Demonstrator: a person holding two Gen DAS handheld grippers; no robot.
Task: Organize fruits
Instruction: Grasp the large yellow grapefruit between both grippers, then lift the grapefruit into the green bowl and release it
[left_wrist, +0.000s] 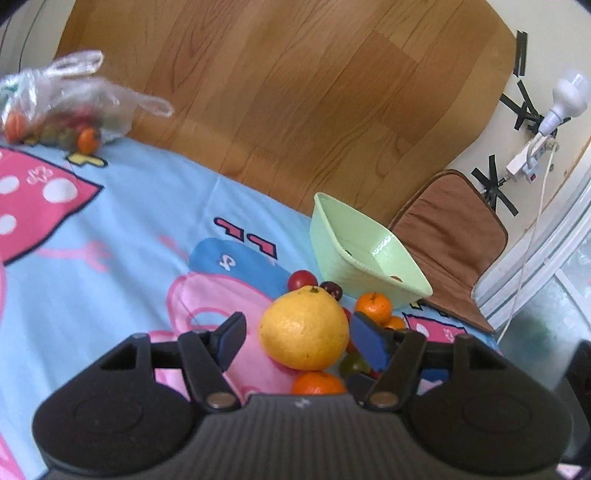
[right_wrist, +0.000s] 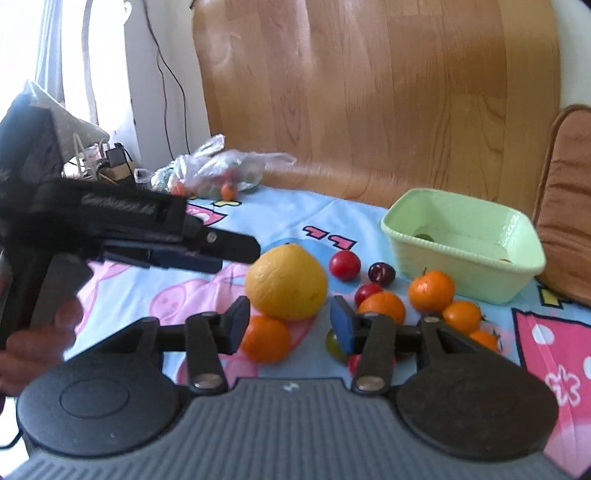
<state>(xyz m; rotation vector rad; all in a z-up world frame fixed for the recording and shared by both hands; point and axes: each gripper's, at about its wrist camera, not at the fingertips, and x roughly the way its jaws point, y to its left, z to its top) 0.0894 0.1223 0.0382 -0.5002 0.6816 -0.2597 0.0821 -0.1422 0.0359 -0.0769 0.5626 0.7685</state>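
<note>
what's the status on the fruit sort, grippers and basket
Left gripper open around big yellow citrus, pads clear. Right gripper open, empty. Green basket nearly bare, loose oranges and plums in front. Nothing blocking.
</note>
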